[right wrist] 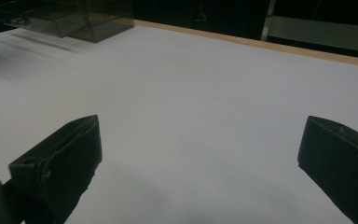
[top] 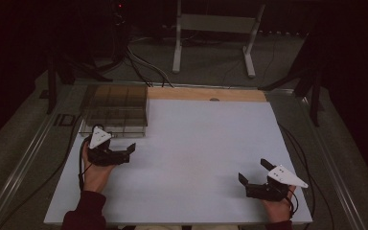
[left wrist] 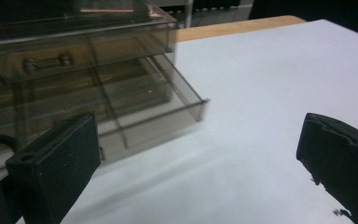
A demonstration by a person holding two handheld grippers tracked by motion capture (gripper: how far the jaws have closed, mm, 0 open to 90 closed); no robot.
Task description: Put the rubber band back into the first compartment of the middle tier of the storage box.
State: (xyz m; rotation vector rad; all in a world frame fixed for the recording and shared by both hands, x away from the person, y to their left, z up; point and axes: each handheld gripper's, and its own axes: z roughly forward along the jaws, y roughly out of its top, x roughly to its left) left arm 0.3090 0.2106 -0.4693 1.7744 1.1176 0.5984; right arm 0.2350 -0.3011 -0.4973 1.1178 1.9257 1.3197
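I see the smoky plastic drawer box (top: 116, 109) at about ten o'clock on the desk (top: 196, 143), its bottom drawer (left wrist: 158, 122) pulled out. My left hand-held gripper (top: 124, 152) sits just in front, jaws wide, holding nothing. My right hand-held gripper (top: 254, 172) rests at four o'clock, wide and empty too.

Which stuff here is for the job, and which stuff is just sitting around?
For the job:
- see-through drawer box, its bottom drawer pulled out
- left gripper, open, beside that drawer
- right gripper, open, over the bare table

Just sitting around:
- white metal frame on the floor behind the table
- cables on the floor
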